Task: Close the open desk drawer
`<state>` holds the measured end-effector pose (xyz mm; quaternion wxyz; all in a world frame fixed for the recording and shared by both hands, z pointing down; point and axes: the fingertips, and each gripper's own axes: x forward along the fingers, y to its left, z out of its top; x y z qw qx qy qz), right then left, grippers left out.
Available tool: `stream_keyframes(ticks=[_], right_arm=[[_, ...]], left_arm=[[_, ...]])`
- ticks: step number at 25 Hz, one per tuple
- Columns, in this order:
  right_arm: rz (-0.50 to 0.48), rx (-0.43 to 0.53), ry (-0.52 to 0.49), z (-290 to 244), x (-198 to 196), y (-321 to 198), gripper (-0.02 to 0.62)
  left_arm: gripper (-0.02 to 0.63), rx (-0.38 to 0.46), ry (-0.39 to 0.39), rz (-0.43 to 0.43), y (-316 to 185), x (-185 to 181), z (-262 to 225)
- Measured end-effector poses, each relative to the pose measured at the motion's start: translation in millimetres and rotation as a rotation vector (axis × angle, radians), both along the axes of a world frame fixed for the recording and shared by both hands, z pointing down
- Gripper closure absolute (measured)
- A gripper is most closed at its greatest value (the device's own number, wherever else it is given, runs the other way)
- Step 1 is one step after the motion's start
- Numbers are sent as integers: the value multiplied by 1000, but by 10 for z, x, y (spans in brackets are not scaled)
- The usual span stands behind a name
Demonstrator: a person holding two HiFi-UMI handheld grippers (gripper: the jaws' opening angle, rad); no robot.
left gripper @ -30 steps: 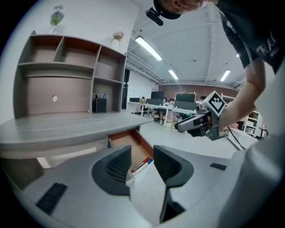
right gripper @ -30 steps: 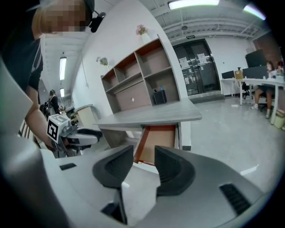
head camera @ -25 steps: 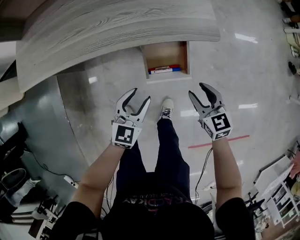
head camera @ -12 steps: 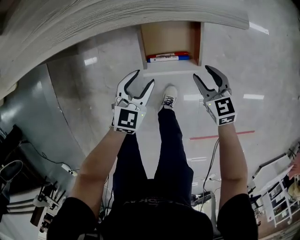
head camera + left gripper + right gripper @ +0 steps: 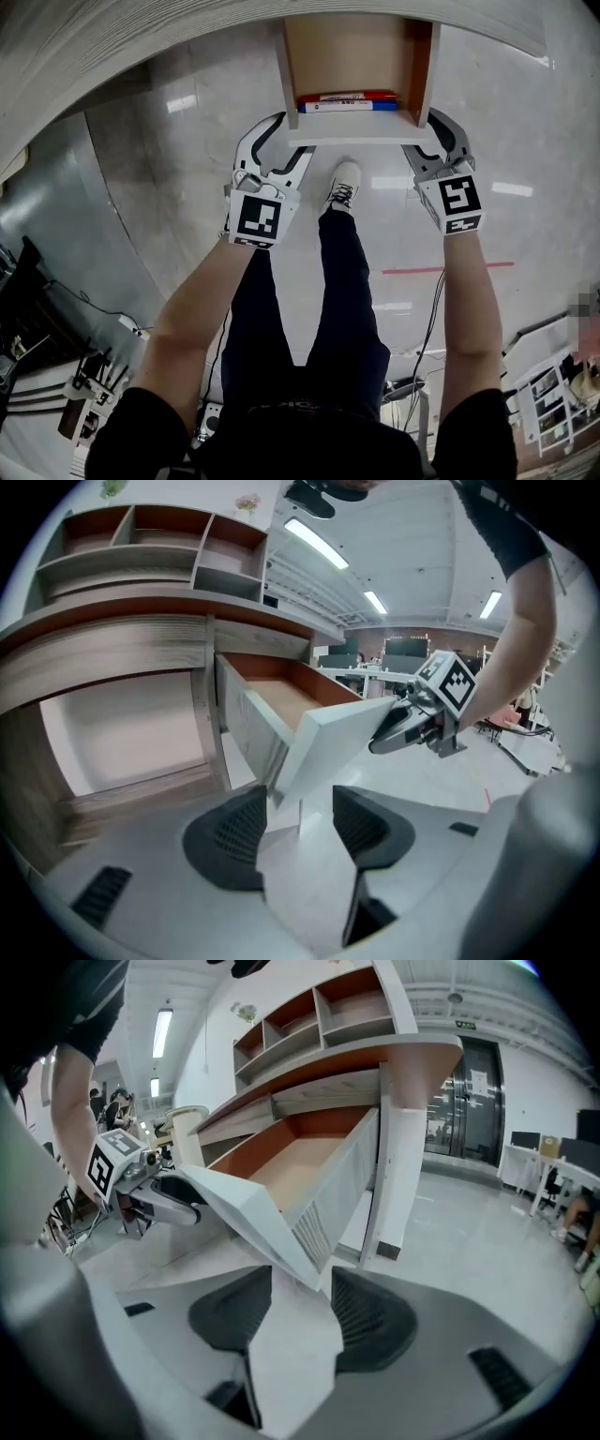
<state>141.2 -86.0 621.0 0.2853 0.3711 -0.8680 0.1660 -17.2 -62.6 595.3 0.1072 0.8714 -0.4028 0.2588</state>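
Note:
The open desk drawer (image 5: 347,56) sticks out from under the grey wood desk, its white front panel (image 5: 352,138) facing me. A red and a blue item (image 5: 347,101) lie inside against the front. My left gripper (image 5: 292,136) is open at the panel's left corner, which sits between its jaws (image 5: 298,803) with no clear pressing. At the panel's right corner my right gripper (image 5: 427,136) is also open, the corner of the panel (image 5: 244,1208) reaching in between its jaws (image 5: 300,1288). Each gripper view shows the other gripper across the drawer front.
The desk top (image 5: 187,47) curves over the drawer, with open shelves (image 5: 141,546) above it. The person's leg and shoe (image 5: 342,183) stand just below the drawer front. A red tape line (image 5: 450,269) marks the glossy floor; cables and clutter lie at lower left.
Both grippers have moved down and forward from mid-air to the two corners of the drawer front. The drawer looks nearer in the head view.

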Motion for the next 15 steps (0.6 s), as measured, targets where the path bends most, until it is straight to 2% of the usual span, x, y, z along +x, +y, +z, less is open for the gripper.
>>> stream_keyframes(ticks=[4, 6, 10, 15], right_arm=[[19, 2, -30, 3, -64, -95, 385], [24, -1, -32, 8, -76, -75, 399], [45, -8, -36, -21, -72, -50, 417], [65, -22, -52, -61, -67, -38, 419]], left_arm=[[398, 12, 12, -33, -111, 11, 5], [435, 7, 15, -53, -140, -5, 0], [457, -1, 6, -55, -126, -38, -25], [460, -24, 26, -82, -117, -35, -62]])
